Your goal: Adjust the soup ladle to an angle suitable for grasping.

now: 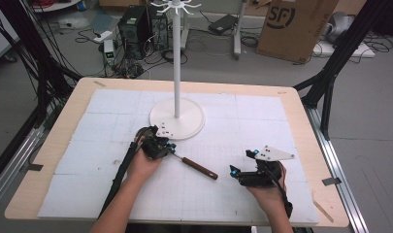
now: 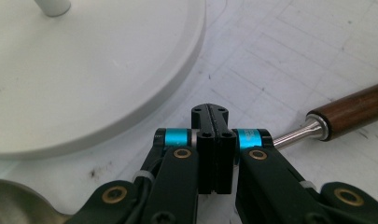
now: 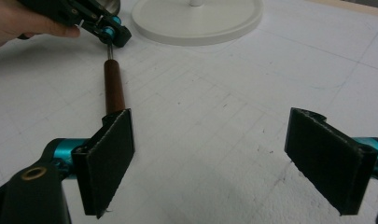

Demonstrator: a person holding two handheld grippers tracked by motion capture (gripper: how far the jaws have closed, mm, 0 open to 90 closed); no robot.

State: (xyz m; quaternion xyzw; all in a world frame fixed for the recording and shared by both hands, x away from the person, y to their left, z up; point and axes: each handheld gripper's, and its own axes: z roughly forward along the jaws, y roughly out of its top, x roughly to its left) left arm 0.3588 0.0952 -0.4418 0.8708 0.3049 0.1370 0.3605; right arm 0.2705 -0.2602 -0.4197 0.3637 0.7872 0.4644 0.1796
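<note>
A ladle with a brown wooden handle (image 1: 200,168) and a thin metal shaft lies on the white mat, pointing toward the base of the stand. My left gripper (image 1: 171,148) sits over the shaft end, jaws pressed together. In the left gripper view my left gripper (image 2: 210,111) is shut, the shaft (image 2: 294,134) comes out from behind its right finger, and the metal bowl (image 2: 14,205) shows at the lower left. Whether the jaws hold the shaft I cannot tell. My right gripper (image 1: 240,161) rests near the front right, open and with nothing in it (image 3: 212,121); the handle (image 3: 114,86) lies just beyond its left pad.
A white stand with a round base (image 1: 184,127) and a tall pole (image 1: 176,58) rises at the middle of the table. The mat (image 1: 242,116) covers most of the wooden tabletop (image 1: 301,116). Behind the table are cables, a computer case (image 1: 136,24) and a cardboard box (image 1: 293,24).
</note>
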